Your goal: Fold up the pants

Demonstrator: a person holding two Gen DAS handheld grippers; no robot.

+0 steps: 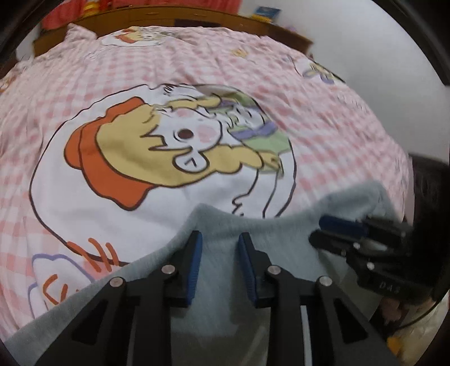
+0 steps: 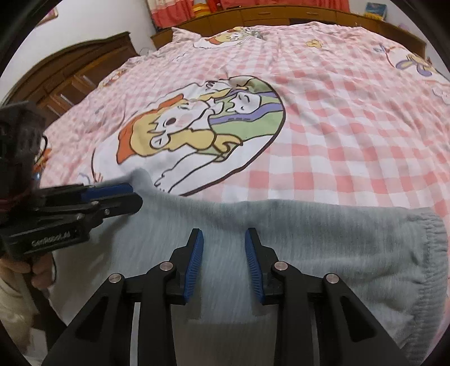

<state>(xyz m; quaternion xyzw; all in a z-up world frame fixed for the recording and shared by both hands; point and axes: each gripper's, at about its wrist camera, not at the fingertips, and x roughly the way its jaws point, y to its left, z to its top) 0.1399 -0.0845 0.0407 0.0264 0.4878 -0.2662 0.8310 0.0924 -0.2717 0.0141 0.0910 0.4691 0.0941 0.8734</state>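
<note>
Grey pants (image 2: 323, 239) — spread on pink-checked bedspread (image 2: 351, 135) — wooden headboard (image 2: 281, 17) beyond

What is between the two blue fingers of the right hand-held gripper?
Only the grey pants. The right wrist view shows their fuzzy cloth filling the gap of the right hand-held gripper, whose jaws stand apart.

Pink checked cartoon bedspread (image 2: 337, 140); wooden headboard (image 2: 281, 17).

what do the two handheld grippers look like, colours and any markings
Both grippers, left gripper and right gripper, are matte black plastic with angular linkage arms, silver round pivot pins and ribbed blue pads lining the jaws. White lettering marks each body's side, too blurred to read surely. No cables show.
</note>
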